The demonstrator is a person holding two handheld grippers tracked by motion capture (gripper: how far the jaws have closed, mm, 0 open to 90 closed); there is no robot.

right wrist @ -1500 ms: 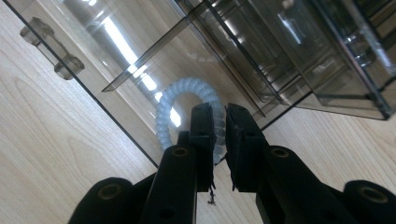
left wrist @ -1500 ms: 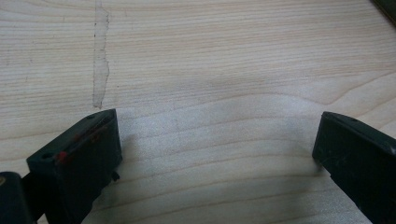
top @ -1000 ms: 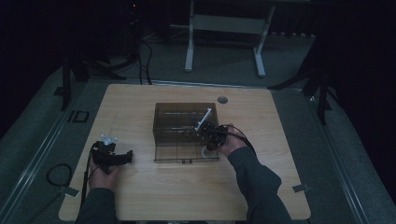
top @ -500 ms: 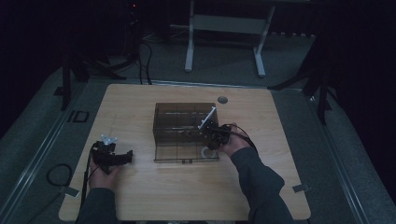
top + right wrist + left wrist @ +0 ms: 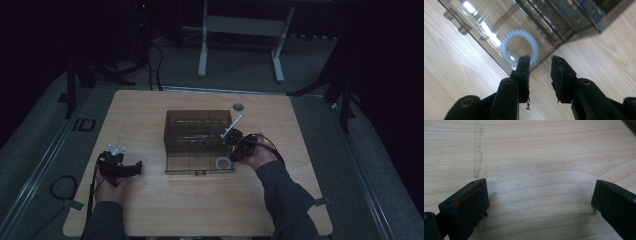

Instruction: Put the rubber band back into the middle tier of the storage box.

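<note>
1. Right gripper (image 5: pixel 238 145): mine, at the near right corner of the box. Since a second ago it has drawn back from over the box toward me. Its jaws have just been opening; they stand apart with nothing between them.
2. Coil ring (image 5: pixel 222 163): pale, spiral-bound loop, lying flat in the near right compartment of the box. In the right gripper view the coil ring (image 5: pixel 520 48) shows through the tinted wall, just beyond my fingertips (image 5: pixel 523 65).
3. Box (image 5: pixel 198 141): smoked clear plastic, divided, mid-table.
4. Left gripper (image 5: pixel 131 169): parked on the table (image 5: pixel 170 210), jaws released wide over bare wood, holding nothing.
5. Reading: the ring looks delivered and let go; that step I judge done.
</note>
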